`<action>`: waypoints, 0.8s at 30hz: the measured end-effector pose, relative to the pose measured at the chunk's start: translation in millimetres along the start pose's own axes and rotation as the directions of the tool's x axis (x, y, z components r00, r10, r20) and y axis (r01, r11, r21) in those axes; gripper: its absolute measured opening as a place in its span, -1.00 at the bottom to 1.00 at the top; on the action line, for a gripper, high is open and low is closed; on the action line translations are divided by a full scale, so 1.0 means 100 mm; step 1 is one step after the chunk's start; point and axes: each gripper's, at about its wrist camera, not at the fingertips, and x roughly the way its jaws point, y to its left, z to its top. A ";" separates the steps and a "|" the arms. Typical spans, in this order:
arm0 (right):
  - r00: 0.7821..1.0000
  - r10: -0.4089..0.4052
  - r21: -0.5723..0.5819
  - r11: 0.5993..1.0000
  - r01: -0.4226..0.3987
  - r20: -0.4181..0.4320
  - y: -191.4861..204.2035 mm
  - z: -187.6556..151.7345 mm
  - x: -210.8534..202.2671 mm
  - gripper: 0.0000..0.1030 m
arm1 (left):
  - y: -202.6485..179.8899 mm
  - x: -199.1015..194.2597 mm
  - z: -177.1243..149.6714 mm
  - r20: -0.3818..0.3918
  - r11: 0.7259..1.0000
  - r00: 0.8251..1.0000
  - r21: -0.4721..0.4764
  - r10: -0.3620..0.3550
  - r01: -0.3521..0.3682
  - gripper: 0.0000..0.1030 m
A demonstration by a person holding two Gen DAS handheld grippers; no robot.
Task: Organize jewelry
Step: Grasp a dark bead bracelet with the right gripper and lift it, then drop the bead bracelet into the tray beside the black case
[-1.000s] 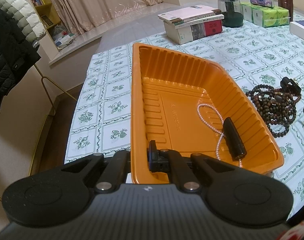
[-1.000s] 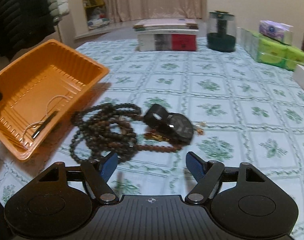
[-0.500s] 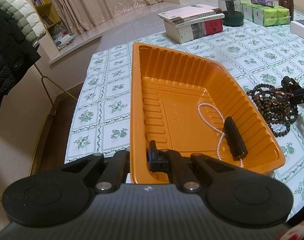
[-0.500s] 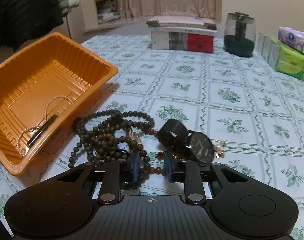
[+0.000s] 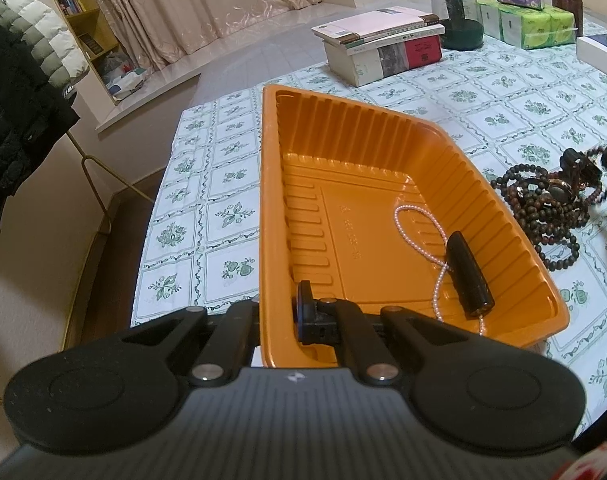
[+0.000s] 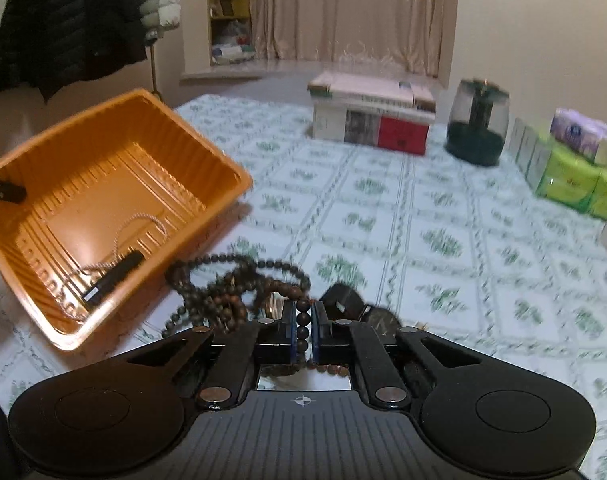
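My left gripper (image 5: 277, 312) is shut on the near rim of the orange tray (image 5: 383, 128), tilting it up off the table. A white pearl strand (image 5: 419, 216) and a black tube-shaped piece (image 5: 469, 276) lie inside the tray. Right of the tray sits a tangle of dark wooden beads (image 6: 231, 292) beside a black watch (image 6: 377, 318). My right gripper (image 6: 302, 320) has its jaws closing, and the blue pads pinch one strand of those beads between them. The rest of the tangle trails down to the tablecloth.
A stack of books (image 6: 371, 120), a dark green jar (image 6: 477, 124) and green tissue packs (image 6: 575, 168) stand at the table's far side. Jackets (image 6: 63, 20) hang on a rack beyond the table's left edge.
My right gripper went from wide open above the beads to shut on a strand, then rose a little with it. The left gripper and tray stayed put.
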 end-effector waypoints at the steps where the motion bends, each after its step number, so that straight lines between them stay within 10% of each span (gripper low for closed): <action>1: 1.000 -0.001 -0.010 1.000 0.001 0.007 0.00 0.04 -0.04 -0.88 | 0.00 0.00 0.00 0.000 1.000 1.000 0.002 0.000 0.000 -0.94; 13: 0.988 0.149 -0.108 0.984 -0.143 0.051 0.41 0.55 -0.15 -0.88 | 0.00 0.01 0.01 0.002 1.000 1.000 0.014 -0.002 0.002 -0.94; 24: 0.931 0.364 -0.215 0.907 -0.361 -0.029 1.21 0.74 0.21 -0.88 | 0.02 0.01 -0.01 0.004 1.000 1.000 0.014 -0.009 0.009 -0.94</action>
